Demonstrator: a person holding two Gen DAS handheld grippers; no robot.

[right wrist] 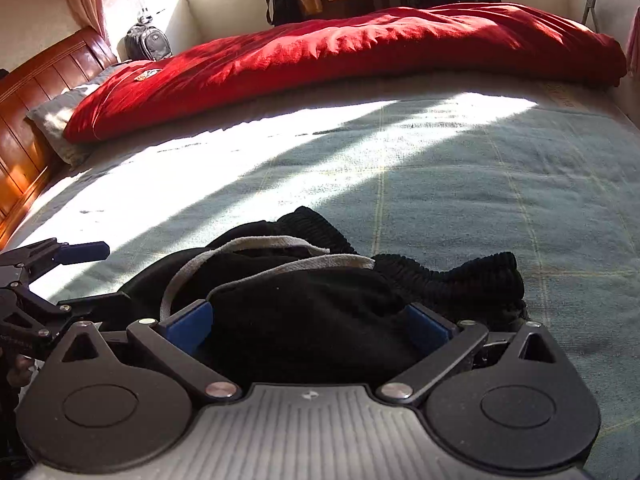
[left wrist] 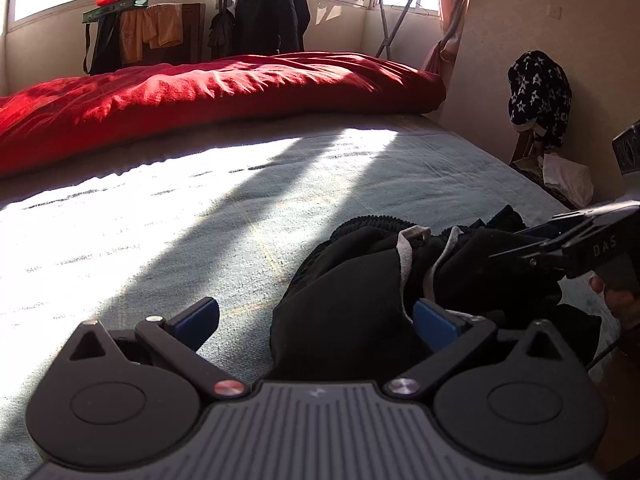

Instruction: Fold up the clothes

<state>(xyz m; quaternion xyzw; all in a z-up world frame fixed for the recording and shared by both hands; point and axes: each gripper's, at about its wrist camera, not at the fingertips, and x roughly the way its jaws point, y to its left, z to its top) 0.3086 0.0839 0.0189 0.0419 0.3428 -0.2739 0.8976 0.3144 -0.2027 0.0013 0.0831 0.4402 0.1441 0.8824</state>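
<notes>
- Black fabric, bunched and rumpled: the garment point(right wrist: 304, 304) lies in a heap on the near part of the bed point(right wrist: 460, 184), pale drawstrings looped across its top, ribbed hem flopped off to the right.
- Right gripper point(right wrist: 308, 320) is low over the heap, jaws spread wide with cloth bulging between the blue pads, not pinched. That reads as sizing up a bite on the bundle.
- Left gripper point(left wrist: 316, 316) hangs at the heap's left edge, jaws wide apart too; one blue pad over bare bedcover, the other against the cloth.
- Nothing is gripped; the heap is unfolded as it lies.
- Red quilt point(left wrist: 224, 88) sits pushed to the far side, leaving open bedcover as working room.
- Writing: "DAS" on the right gripper's black body, seen from the left wrist. Nothing readable on the garment.
</notes>
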